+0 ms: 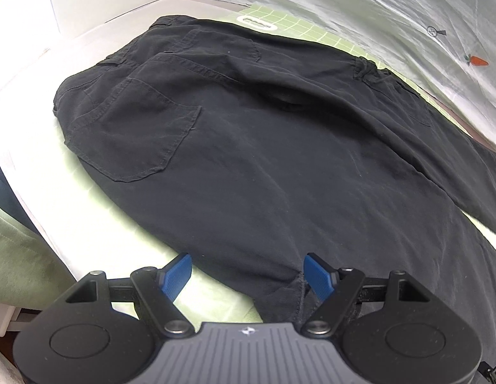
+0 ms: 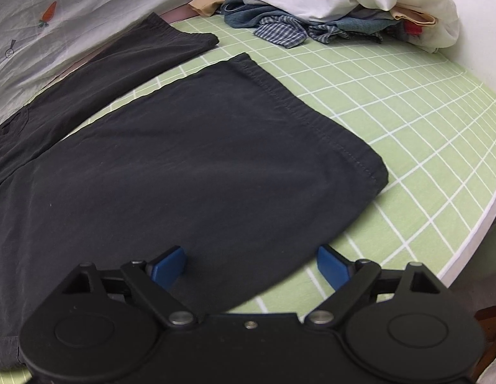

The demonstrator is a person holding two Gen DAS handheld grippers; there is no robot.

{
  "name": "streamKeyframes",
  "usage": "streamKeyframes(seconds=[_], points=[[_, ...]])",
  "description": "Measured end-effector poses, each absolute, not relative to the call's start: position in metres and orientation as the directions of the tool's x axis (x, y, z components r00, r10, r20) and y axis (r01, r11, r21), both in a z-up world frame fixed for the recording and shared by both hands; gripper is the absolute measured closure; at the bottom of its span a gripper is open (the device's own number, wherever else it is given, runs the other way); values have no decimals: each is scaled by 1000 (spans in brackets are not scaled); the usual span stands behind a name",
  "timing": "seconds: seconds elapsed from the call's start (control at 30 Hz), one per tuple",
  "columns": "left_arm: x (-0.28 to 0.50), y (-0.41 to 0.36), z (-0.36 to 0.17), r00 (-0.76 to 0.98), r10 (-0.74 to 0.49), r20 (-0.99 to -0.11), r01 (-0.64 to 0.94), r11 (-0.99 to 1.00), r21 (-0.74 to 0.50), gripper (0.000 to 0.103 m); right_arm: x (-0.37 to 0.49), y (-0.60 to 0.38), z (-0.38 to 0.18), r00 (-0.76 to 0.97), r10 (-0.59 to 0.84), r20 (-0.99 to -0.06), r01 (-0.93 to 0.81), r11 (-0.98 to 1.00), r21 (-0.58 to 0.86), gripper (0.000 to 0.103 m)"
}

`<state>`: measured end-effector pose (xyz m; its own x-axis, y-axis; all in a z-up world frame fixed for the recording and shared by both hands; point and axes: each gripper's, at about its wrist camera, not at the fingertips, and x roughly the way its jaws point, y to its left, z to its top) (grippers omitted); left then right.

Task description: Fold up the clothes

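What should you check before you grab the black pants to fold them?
1. Left gripper open: ok, its blue pads stand apart over the near edge of the black pants.
2. Right gripper open: ok, jaws wide, nothing pinched.
3. Pants lying flat: mostly ok, with small wrinkles near the waistband.
4. Both legs spread out: ok, the near leg and the far leg lie apart on the green checked sheet.
5. Laundry pile out of the way: ok, it sits beyond the leg hems.
6. Pads touching cloth: cannot tell.
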<state>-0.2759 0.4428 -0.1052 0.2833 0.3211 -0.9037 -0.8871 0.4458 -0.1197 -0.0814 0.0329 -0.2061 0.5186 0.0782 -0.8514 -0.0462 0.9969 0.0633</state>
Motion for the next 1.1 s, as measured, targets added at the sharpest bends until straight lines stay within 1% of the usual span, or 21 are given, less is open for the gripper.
streamKeyframes(seconds=[0.27,0.6,0.8,1.1], points=[[-305,486,-110,233,336,-913,-935,335,-116,25,-92,60,-207,507,65,-860,-47,998,48,6],[-338,556,-131,214,309,-927,-968,197,-158,25,-102,96,-211,500,9,-866,8,1000,15,3],[-349,594,-140,205,300,-932,-975,143,-168,25,-107,106,-212,503,-29,-864,81,997,14,2],[-349,625,-148,207,302,-931,-976,133,-174,26,-105,113,-215,508,-88,-857,196,980,16,0]])
